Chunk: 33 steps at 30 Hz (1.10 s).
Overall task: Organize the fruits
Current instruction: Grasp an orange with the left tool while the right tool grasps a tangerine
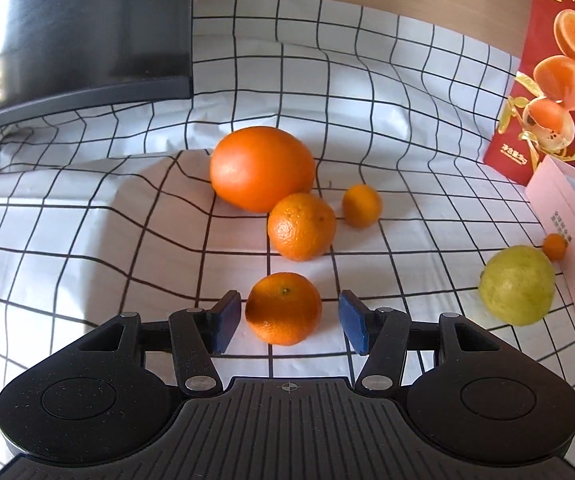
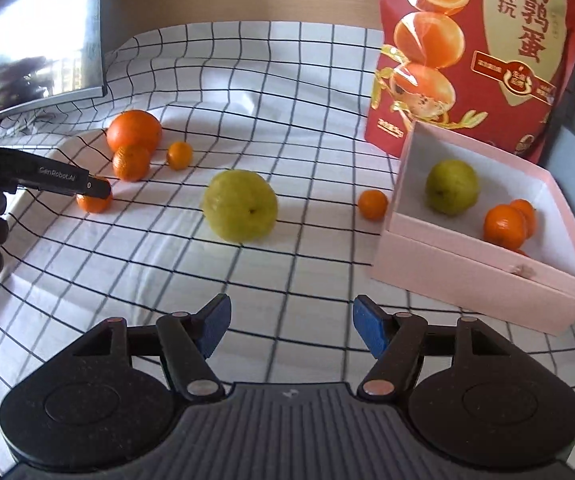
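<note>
My left gripper (image 1: 290, 322) is open, its blue pads on either side of a small mandarin (image 1: 284, 308) on the checked cloth, not clamped on it. Behind it lie a mid-size mandarin (image 1: 301, 226), a large orange (image 1: 262, 168) and a tiny orange (image 1: 361, 205). A green pear (image 1: 517, 285) lies to the right. My right gripper (image 2: 291, 326) is open and empty above the cloth, with the green pear (image 2: 240, 206) ahead. The pink box (image 2: 483, 264) at the right holds a green pear (image 2: 452, 187) and mandarins (image 2: 505, 227). A tiny orange (image 2: 372, 205) sits beside the box.
A red snack bag (image 2: 483, 52) stands behind the pink box. A dark monitor (image 1: 75, 28) stands at the back left. The left gripper's arm (image 2: 47, 176) shows in the right wrist view, over the small mandarin. The cloth (image 2: 267, 92) is wrinkled.
</note>
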Each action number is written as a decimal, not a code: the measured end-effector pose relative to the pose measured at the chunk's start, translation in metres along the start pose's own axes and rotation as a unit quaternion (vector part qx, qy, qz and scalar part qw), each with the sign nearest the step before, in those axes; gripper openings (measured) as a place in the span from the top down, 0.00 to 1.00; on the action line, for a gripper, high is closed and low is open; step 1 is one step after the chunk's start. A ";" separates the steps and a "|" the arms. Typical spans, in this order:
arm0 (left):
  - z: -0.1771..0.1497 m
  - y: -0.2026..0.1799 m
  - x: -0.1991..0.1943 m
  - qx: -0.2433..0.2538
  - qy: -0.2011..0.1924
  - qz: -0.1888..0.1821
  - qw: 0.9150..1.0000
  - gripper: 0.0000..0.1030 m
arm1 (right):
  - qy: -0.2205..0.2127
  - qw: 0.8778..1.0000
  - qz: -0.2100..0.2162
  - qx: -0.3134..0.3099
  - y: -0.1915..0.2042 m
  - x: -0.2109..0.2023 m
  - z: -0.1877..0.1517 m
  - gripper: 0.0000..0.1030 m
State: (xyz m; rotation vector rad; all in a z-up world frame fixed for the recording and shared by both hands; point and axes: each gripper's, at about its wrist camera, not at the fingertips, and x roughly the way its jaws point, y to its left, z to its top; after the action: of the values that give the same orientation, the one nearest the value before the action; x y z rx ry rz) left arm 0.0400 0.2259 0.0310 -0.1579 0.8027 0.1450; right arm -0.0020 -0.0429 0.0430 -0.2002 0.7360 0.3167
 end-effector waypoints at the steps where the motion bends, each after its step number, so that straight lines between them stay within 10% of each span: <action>1: 0.000 0.000 0.001 -0.001 -0.001 0.002 1.000 0.46 | 0.002 1.000 -0.002 0.000 -0.003 0.000 -0.001 0.34; 15: -0.039 -0.021 -0.056 -0.039 0.008 -0.094 0.995 0.55 | -0.037 0.996 0.031 -0.072 -0.003 0.012 0.062 0.34; 20: -0.059 -0.038 -0.074 -0.035 0.021 -0.131 0.991 0.55 | 0.009 0.989 0.015 -0.144 -0.014 0.053 0.111 0.55; 33: -0.071 -0.038 -0.076 -0.061 0.028 -0.123 0.990 0.55 | 0.155 0.924 -0.026 -0.349 -0.004 0.144 0.113 0.64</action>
State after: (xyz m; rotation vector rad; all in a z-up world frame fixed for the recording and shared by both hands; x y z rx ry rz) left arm -0.0547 0.1700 0.0407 -0.3769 0.8247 -0.0434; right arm 0.1699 0.0166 0.0265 -0.9628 0.9050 0.4963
